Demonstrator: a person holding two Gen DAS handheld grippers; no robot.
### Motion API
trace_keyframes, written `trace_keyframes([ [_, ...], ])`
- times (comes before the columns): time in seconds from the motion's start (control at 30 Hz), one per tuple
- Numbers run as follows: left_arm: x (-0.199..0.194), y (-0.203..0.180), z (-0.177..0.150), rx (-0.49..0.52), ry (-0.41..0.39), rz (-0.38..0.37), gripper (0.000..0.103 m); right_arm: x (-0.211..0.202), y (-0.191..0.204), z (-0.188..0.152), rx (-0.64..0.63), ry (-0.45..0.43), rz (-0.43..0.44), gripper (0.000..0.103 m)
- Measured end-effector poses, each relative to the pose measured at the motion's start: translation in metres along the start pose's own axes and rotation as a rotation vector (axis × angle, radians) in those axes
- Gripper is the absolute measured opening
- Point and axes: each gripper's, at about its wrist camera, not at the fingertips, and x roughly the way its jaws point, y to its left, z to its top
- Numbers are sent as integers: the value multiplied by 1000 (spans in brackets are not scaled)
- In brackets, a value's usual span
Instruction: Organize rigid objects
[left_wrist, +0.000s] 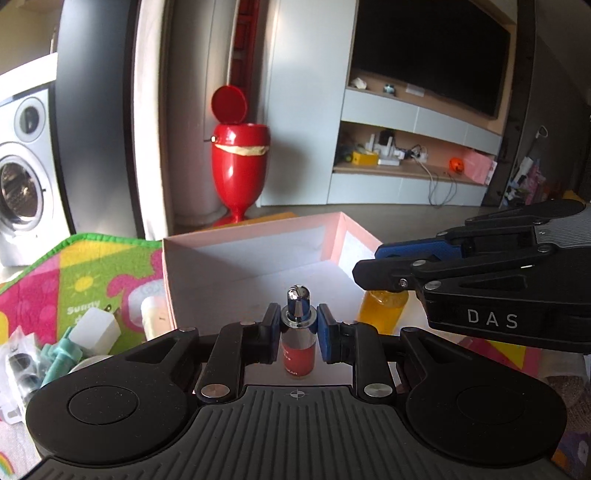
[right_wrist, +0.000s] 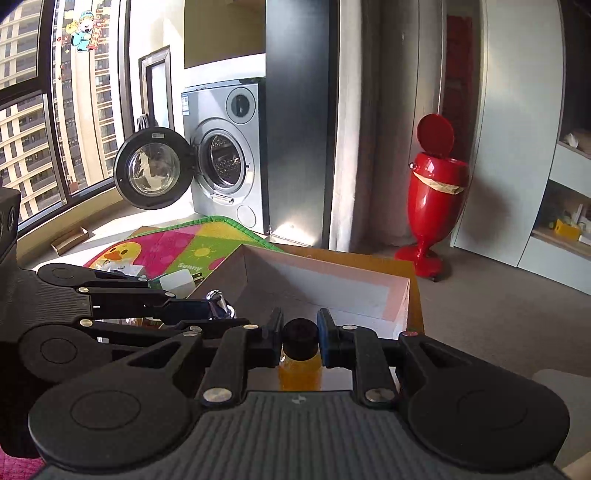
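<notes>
- The left gripper (left_wrist: 297, 334) pinches a little red bottle (left_wrist: 298, 352) by its shiny silver neck, right at the middle of its view. Held upright like that, it should not tip.
- The right gripper (right_wrist: 299, 338) squeezes the black cap of an orange bottle (right_wrist: 300, 373), which hangs straight down (so it can drop in standing up, I think).
- Both bottles sit over the near edge of the open pink box (left_wrist: 258, 236), at about 12 o'clock. That box looks like their new home.
- At 9 o'clock in the left view, more small things (left_wrist: 55, 354) wait on a bright play mat (left_wrist: 74, 273).
- Farther off are a red bin (left_wrist: 238, 155), a washing machine (right_wrist: 225, 155) and a dark TV (left_wrist: 428, 51).
</notes>
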Motion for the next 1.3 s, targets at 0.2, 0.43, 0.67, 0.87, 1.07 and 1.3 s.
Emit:
trace_keyframes([
  [0.2, 13, -5, -14, 48, 68, 21, 26, 9, 6, -26, -48, 22, -11, 19],
  [0.43, -36, 11, -15, -54, -54, -10, 26, -28, 7, -30, -54, -67, -31, 42],
  [0.67, -104, 55, -53, -243, -136, 202, 26, -62, 40, -44, -102, -103, 20, 52],
  [0.87, -143, 106, -100, -422, -68, 364, 27, -56, 94, -50, -164, -43, 143, 52],
  [1.07, -163, 120, -130, -459, -46, 370, 27, -32, 158, -44, -233, -22, 201, 52],
  [1.3, -172, 130, -143, -482, -73, 342, 27, 16, 196, -15, -214, 6, 180, 50],
])
